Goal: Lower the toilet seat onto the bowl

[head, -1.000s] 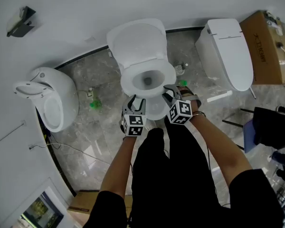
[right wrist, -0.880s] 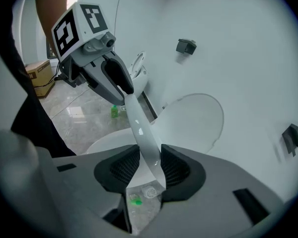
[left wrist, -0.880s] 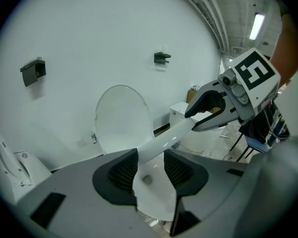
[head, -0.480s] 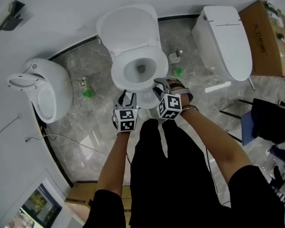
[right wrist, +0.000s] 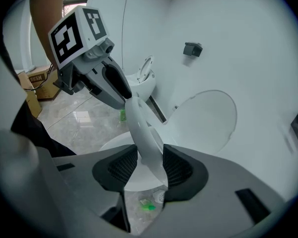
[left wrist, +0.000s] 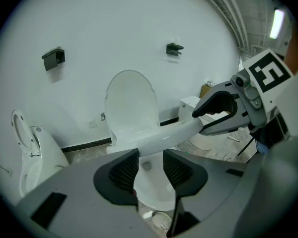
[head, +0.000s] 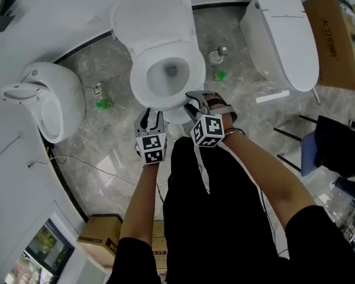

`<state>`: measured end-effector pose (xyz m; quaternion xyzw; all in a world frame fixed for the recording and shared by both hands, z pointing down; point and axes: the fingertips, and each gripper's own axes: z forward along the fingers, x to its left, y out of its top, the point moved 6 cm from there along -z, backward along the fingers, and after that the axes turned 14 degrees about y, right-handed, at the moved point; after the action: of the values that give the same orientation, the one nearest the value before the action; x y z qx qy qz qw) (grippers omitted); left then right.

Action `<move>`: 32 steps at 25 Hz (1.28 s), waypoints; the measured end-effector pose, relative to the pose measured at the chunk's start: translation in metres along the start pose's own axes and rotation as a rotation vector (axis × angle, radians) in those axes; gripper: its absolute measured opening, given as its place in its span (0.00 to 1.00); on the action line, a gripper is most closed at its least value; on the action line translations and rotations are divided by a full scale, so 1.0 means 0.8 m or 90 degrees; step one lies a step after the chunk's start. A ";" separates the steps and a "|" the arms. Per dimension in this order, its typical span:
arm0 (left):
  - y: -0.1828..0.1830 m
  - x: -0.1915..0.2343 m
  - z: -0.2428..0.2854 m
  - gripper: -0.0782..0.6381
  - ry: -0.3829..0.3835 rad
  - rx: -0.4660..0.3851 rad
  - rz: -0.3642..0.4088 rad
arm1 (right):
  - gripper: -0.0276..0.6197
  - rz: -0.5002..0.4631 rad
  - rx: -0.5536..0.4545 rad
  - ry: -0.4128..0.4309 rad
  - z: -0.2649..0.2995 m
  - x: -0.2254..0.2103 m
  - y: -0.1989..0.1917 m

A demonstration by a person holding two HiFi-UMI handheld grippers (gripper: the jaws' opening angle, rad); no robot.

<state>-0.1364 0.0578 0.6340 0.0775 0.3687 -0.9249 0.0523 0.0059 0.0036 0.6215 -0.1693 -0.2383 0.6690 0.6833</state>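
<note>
Its own view, unlike head's, shows right hand-held gripper (right wrist: 150, 157) opening astride toilet seat (right wrist: 139, 123).

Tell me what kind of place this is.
Probably a bathroom-fixture showroom or test room: the open toilet stands between a left toilet and a right toilet, with a cardboard box nearby.

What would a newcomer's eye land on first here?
The white toilet at centre: lid up, seat between the fingers of both grippers. The left gripper has just been closing, the right gripper opening. A second toilet stands to its left, a closed third toilet to its right.
</note>
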 end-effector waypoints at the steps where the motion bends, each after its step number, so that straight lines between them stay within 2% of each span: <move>1: -0.003 -0.001 0.000 0.33 0.002 0.000 -0.001 | 0.31 0.003 -0.003 -0.004 0.001 0.003 -0.002; 10: -0.023 -0.006 0.002 0.33 -0.008 0.007 0.008 | 0.32 0.030 -0.003 0.011 0.010 0.017 -0.010; 16: -0.039 -0.011 0.004 0.34 -0.015 0.017 0.025 | 0.32 0.024 0.005 0.034 0.018 0.029 -0.017; 22: -0.059 -0.019 0.006 0.34 -0.022 0.026 0.030 | 0.33 0.023 0.011 0.036 0.027 0.045 -0.028; 32: -0.109 -0.033 0.016 0.35 -0.039 0.051 0.049 | 0.33 0.014 0.038 0.061 0.054 0.077 -0.050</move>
<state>-0.1253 0.1128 0.7065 0.0651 0.3265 -0.9381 0.0959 0.0150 0.0592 0.6853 -0.1834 -0.1830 0.6744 0.6914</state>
